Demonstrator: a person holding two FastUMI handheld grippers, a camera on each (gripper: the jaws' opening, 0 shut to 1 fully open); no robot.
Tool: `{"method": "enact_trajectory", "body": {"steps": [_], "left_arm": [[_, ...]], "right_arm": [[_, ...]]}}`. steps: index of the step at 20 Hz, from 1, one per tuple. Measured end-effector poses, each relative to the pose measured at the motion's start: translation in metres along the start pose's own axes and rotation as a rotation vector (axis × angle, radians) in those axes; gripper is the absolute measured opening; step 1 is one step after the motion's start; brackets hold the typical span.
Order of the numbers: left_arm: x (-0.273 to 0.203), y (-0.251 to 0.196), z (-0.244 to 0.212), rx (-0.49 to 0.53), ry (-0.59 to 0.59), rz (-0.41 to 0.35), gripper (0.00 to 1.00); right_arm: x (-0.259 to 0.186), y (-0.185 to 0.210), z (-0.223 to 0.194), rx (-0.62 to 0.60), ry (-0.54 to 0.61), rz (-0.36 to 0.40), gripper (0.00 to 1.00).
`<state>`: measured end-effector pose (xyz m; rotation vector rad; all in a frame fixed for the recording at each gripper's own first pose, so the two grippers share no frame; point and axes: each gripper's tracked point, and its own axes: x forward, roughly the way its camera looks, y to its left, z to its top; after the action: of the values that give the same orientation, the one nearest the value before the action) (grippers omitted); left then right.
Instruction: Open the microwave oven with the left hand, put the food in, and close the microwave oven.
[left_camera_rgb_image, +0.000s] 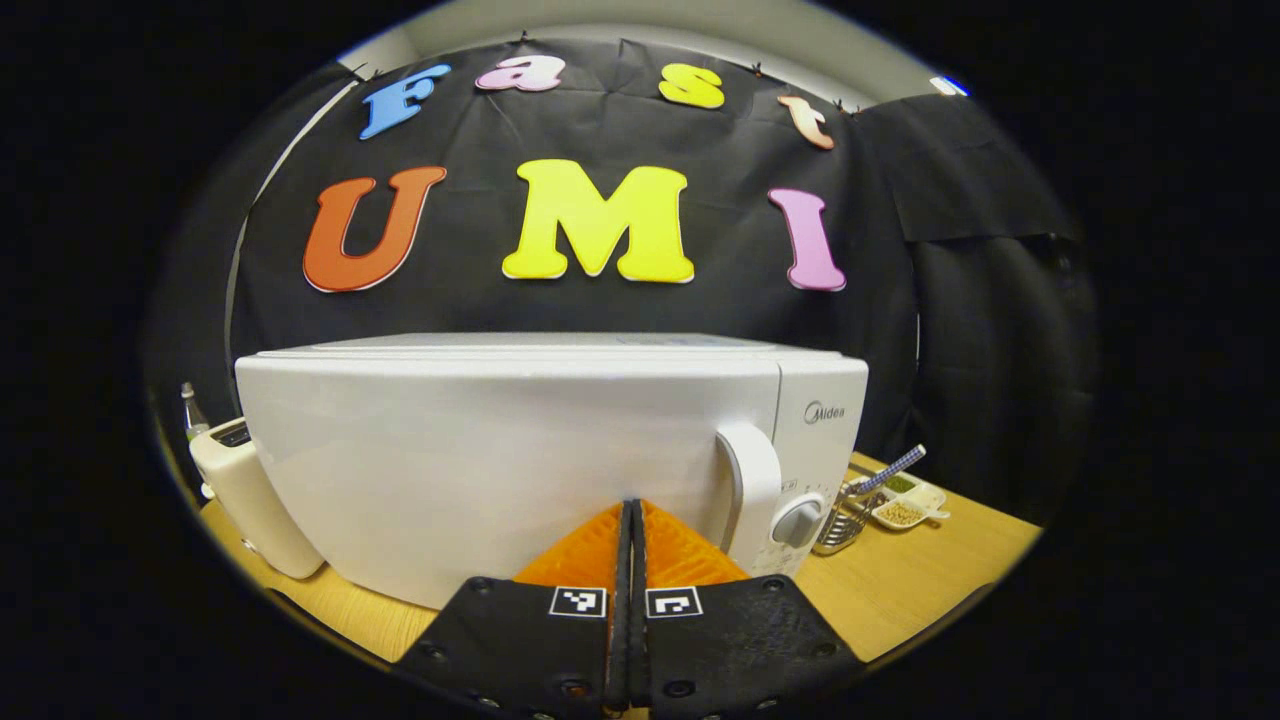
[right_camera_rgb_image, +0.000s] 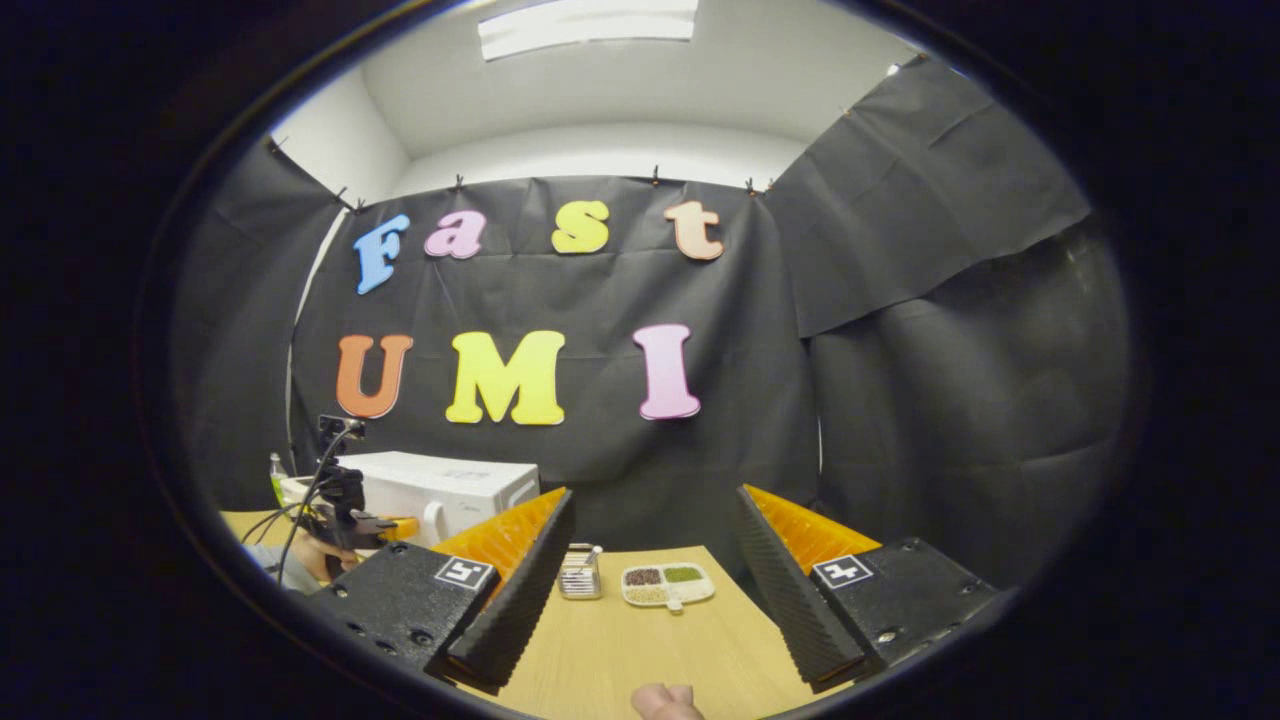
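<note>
The white microwave stands on the wooden table with its door closed. Its curved handle is at the door's right side, beside a grey dial. My left gripper is shut with nothing between its fingers, and its tips sit close to the door, a little left of the handle. In the right gripper view the microwave sits far left, with the left gripper and the hand holding it in front. My right gripper hangs open over the table. A small pinkish lump lies at the bottom edge; what it is I cannot tell.
A white toaster stands left of the microwave. To its right are a metal utensil rack and a divided dish of grains. That rack and dish sit at the table's back, between the right gripper's fingers.
</note>
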<state>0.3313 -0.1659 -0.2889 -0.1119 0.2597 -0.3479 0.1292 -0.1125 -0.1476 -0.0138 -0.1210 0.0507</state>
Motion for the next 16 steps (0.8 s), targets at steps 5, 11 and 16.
{"method": "enact_trajectory", "body": {"steps": [5,11,16], "left_arm": [[-0.001,0.0,0.0,-0.039,0.009,-0.033,0.0],[-0.009,0.018,-0.017,0.02,0.091,0.065,0.01],[-0.057,0.014,-0.011,-0.027,0.103,0.052,0.01]], "right_arm": [[-0.002,0.0,0.0,0.0,0.012,-0.014,0.92],[-0.021,0.002,0.004,-0.024,0.018,-0.031,0.92],[-0.047,0.006,0.004,-0.025,0.04,-0.024,0.92]]}}
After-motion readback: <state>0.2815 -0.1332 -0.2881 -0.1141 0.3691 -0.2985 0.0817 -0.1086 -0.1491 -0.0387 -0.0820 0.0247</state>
